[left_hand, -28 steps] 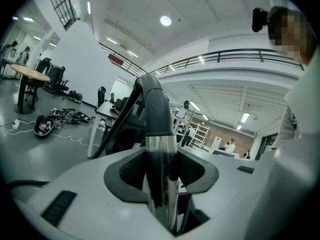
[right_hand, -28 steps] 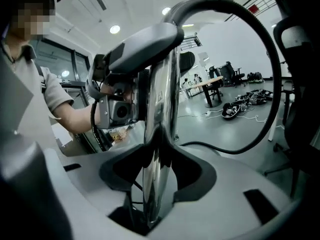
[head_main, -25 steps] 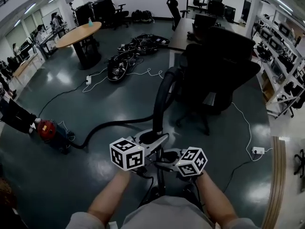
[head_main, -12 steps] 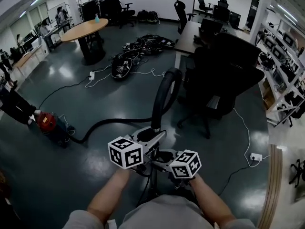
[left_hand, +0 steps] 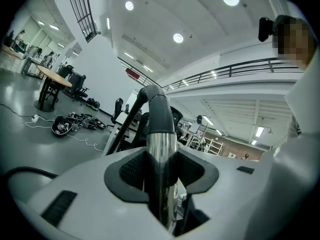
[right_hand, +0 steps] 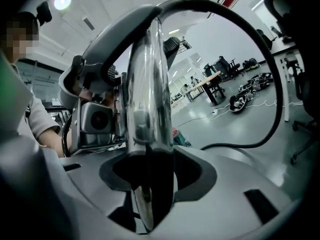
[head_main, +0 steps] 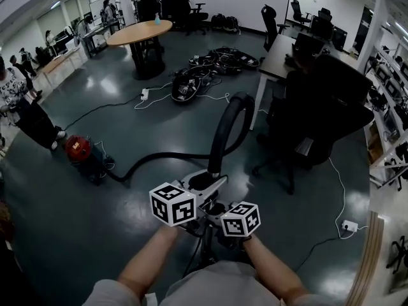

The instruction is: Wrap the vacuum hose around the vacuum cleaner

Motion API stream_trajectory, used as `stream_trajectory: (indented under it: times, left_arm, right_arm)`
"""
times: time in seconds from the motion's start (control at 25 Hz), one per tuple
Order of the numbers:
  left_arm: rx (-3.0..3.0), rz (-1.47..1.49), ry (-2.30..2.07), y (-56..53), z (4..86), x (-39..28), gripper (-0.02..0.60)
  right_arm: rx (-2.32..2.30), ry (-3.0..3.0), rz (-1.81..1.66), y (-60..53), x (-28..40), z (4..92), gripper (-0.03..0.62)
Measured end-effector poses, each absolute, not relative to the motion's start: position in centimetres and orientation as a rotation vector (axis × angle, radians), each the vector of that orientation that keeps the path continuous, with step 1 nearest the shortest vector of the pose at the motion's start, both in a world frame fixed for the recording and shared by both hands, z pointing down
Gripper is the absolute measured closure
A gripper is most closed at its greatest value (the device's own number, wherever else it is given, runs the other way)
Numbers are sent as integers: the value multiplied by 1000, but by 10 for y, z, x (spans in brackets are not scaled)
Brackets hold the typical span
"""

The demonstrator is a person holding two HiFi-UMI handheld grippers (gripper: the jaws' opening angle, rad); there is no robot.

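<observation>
Since a second ago the head has turned, so the vacuum (head_main: 80, 150) and the round table (head_main: 139, 32) now sit further right in the head view. Both tools have stayed on the same tube.

Most of the open floor (head_main: 159, 126) is in front and to the left. A wide bare stretch lies between the person's arms and the vacuum. On the right it is tight. A big black chair (head_main: 325, 107) stands just beside the hose (head_main: 224, 123), and a white wire (head_main: 336, 190) trails on the floor past it. A heap of cables (head_main: 191, 85) lies further off, near the round table. Someone (head_main: 25, 110) stands near the vacuum at the left edge of the floor.

The left hand-held gripper (left_hand: 161, 169) is clamped on the shiny tube (left_hand: 161, 144), with its dark pads pressed on both sides. The right hand-held gripper (right_hand: 150, 169) is clamped on that tube too, lower down and close to the left one.

The vacuum is small and red, and it stands on the floor well apart from the person. The hose is black. It runs from the vacuum along the floor, lifts up near the chair, bends over in a high loop and comes down to the tube. None of it is wound round the vacuum.
</observation>
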State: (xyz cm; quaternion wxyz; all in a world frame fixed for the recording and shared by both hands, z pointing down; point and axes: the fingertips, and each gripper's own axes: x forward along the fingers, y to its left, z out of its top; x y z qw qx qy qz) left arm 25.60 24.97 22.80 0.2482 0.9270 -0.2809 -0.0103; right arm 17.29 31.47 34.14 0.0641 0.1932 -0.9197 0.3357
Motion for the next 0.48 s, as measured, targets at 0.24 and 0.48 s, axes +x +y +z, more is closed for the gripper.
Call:
stream_trajectory:
  times: [0.24,0.48]
  left_arm:
    - [2535,-19,-839,241,223,245,411]
    - [2570,-55,-888,238,207,244,411]
  right_arm:
    - [600,-2799,798,307,166,336,485]
    - [582,-2678,448,288,194,337,485]
